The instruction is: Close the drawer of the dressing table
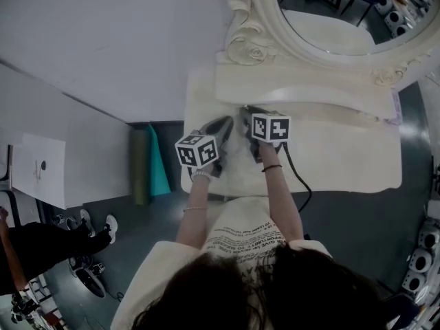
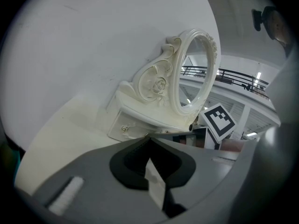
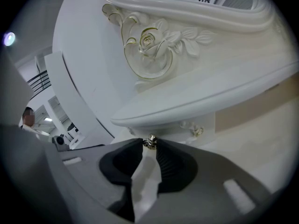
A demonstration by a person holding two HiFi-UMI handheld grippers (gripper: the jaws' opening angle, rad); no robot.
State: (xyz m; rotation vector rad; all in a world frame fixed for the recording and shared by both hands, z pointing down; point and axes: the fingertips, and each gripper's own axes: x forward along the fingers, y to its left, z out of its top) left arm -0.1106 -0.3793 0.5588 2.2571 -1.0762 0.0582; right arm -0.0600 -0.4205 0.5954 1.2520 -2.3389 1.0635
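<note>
Left gripper: jaws are pressed together at the tips, nothing is held | Right gripper: a small metal knob is pinched between the jaw tips | Arms: left forearm and right forearm are stretched forward, bare, side by side | Grippers are held close together.

dressing table 1 | mirror 1 | drawer knobs 2 | hand-held grippers 2

Mirror at rear of dressing table
</note>
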